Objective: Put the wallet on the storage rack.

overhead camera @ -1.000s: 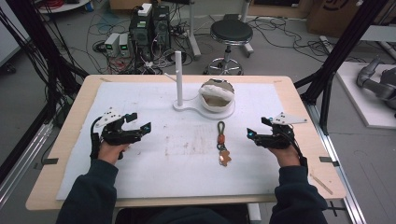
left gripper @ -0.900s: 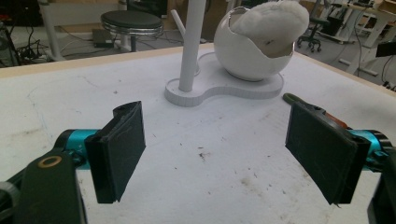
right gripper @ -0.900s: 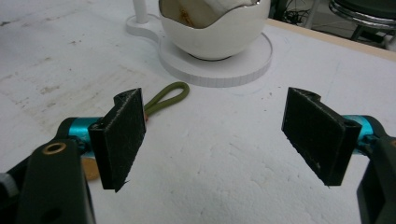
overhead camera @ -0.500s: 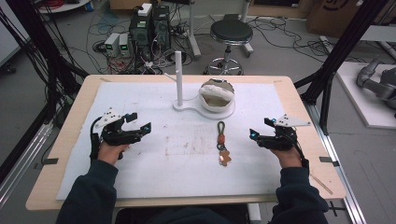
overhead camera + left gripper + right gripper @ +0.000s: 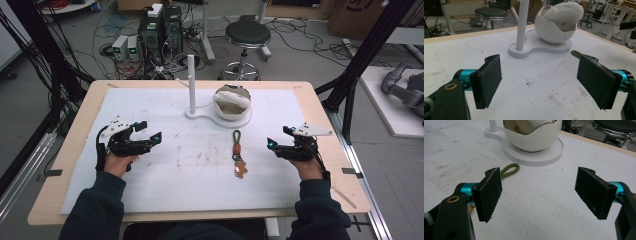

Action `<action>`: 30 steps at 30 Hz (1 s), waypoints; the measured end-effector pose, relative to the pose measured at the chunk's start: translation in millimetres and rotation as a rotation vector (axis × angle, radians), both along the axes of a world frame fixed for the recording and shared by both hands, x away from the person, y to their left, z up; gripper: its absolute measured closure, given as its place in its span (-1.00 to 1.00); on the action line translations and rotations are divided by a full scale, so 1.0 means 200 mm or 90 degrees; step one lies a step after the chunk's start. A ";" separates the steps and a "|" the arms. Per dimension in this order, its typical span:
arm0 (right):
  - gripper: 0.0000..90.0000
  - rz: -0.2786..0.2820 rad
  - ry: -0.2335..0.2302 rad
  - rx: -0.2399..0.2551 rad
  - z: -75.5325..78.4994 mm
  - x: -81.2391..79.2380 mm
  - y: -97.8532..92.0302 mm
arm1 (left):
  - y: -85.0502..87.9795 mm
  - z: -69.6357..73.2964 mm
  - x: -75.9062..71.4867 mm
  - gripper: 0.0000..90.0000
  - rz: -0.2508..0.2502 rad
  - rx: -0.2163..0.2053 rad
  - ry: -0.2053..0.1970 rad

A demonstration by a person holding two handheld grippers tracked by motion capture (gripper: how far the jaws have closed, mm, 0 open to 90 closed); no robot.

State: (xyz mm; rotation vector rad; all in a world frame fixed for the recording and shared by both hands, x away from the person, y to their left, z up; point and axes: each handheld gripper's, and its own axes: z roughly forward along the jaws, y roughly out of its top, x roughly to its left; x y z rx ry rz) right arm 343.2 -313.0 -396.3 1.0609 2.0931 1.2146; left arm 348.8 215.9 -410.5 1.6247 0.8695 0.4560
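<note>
A keychain (image 5: 239, 152) with a green cord loop (image 5: 510, 170) and a small brown charm (image 5: 241, 169) lies flat on the white mat, right of centre. My left gripper (image 5: 151, 131) hovers open over the mat's left side, its jaws (image 5: 540, 82) wide apart with nothing between them. On the right, my right gripper (image 5: 276, 136) is also open and empty, a short way right of the keychain. In the right gripper view the jaws (image 5: 539, 195) point towards the loop and the egg-shaped bowl (image 5: 532, 135).
A white stand (image 5: 200, 114) with an upright post (image 5: 191, 82) and an egg-shaped bowl (image 5: 231, 100) lined with white padding sits at the back centre. The white mat (image 5: 150, 190) covers the wooden table (image 5: 80, 135). A stool and cables stand beyond the far edge.
My right gripper has drifted slightly to the right. The left gripper and the keychain have stayed where they were.
</note>
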 end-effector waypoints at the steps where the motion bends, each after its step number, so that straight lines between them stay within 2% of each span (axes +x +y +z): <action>1: -0.51 -0.001 0.000 0.000 0.00 0.00 0.00 | 0.00 0.00 0.00 -0.56 0.000 0.000 0.000; 11: -0.51 -0.001 0.001 -0.001 0.00 0.00 0.00 | 0.00 0.00 0.00 -0.56 0.001 -0.002 0.003; 17: -0.51 -0.004 0.003 0.010 0.00 0.02 0.02 | 0.03 -0.02 0.00 -0.56 0.004 -0.007 0.012; 23: -0.51 -0.002 0.001 0.007 0.00 0.02 0.02 | 0.02 -0.02 -0.01 -0.56 0.001 0.001 0.008; 30: -0.51 0.001 0.003 0.006 0.00 0.02 0.03 | 0.02 -0.02 -0.01 -0.56 0.004 -0.002 0.007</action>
